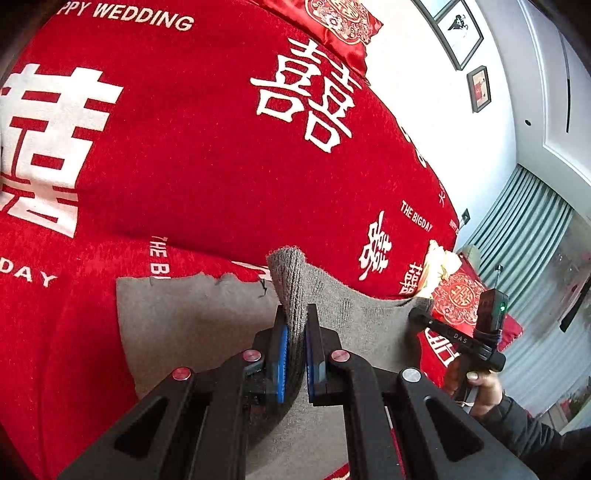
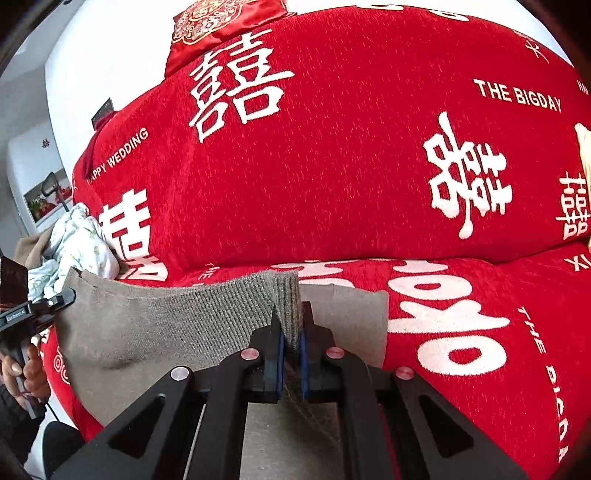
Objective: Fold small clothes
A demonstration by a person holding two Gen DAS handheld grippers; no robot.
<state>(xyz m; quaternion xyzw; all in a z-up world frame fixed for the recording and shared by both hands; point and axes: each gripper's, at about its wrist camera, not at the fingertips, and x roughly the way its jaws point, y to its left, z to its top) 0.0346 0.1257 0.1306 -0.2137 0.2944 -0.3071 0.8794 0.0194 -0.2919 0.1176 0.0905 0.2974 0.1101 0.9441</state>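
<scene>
Left wrist view: left gripper [image 1: 295,332] and right gripper [image 2: 291,332] each pinch the grey knitted garment [image 1: 192,317], its lifted edge stretched sideways between them at lower centre.

This is a home bedroom dressed for a wedding. A bed carries a red blanket [image 1: 207,158] printed with white double-happiness characters, "HAPPY WEDDING" and "THE BIGDAY". A red embroidered satin pillow [image 1: 343,18] lies at its head, framed pictures [image 1: 461,33] hang on the white wall, and green-striped curtains [image 1: 524,221] cover a window.
</scene>
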